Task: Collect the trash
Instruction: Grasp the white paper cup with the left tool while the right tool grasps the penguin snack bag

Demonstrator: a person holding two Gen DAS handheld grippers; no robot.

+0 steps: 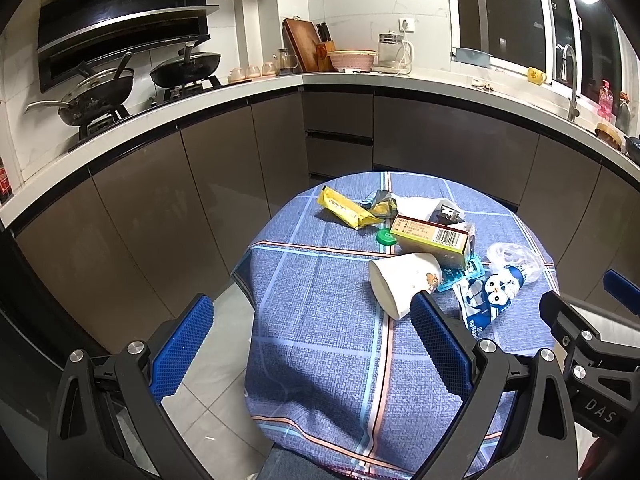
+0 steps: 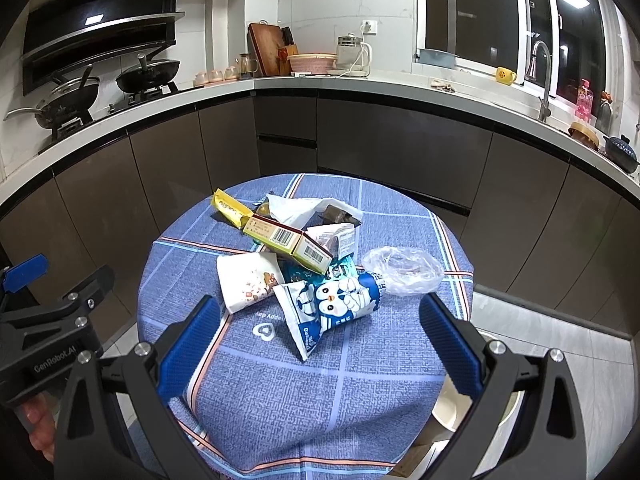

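Observation:
A pile of trash lies on a round table with a blue checked cloth [image 1: 320, 320] [image 2: 360, 380]. It holds a tipped white paper cup [image 1: 400, 280] [image 2: 248, 280], a blue-and-white penguin wrapper [image 1: 492, 294] [image 2: 332, 304], a yellow-green box with barcodes [image 1: 432, 236] [image 2: 288, 242], a yellow wrapper [image 1: 346, 210] [image 2: 230, 210], a green cap [image 1: 386, 237] and a clear plastic bag [image 1: 514, 258] [image 2: 400, 266]. My left gripper [image 1: 312, 312] is open and empty, above the table's near left side. My right gripper [image 2: 320, 316] is open and empty, just short of the penguin wrapper.
Dark kitchen cabinets [image 1: 180, 200] and a white counter [image 1: 340, 78] curve behind the table, with woks on the stove [image 1: 100, 96] and a tap [image 2: 540, 76] at right. A bin with a white liner [image 2: 452, 408] stands on the floor under my right gripper.

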